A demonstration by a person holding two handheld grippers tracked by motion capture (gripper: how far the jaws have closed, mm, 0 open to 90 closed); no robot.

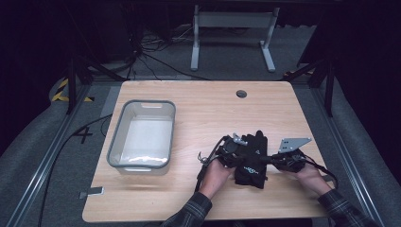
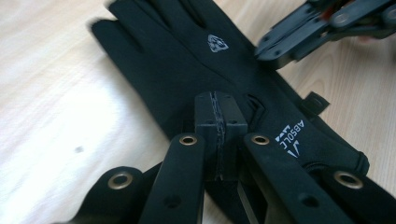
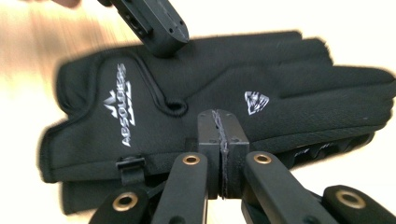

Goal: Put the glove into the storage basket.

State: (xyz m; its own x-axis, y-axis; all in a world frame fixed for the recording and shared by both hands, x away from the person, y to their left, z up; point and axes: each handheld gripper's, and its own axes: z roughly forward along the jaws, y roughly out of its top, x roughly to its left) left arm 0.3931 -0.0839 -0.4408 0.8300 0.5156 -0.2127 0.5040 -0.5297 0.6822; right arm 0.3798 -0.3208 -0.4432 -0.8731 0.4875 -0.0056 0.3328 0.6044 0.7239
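Note:
A pair of black gloves (image 1: 250,163) lies stacked on the wooden table, right of centre near the front. White logos show on the top glove (image 2: 187,60) (image 3: 187,93), and the edge of the lower glove peeks out beneath it. My left gripper (image 1: 243,156) comes in from the left, jaws shut and pads together, low over the glove's back (image 2: 219,100). My right gripper (image 1: 265,160) comes in from the right, jaws shut at the glove's near edge (image 3: 222,119). No fabric is visible between either pair of pads. Each gripper's tip appears in the other's view, over the glove.
A clear plastic bin (image 1: 113,137) with a grey rim stands on the left half of the table (image 1: 198,113). A round cable hole (image 1: 241,93) sits near the far edge. A small grey tag (image 1: 94,191) lies at the front left corner.

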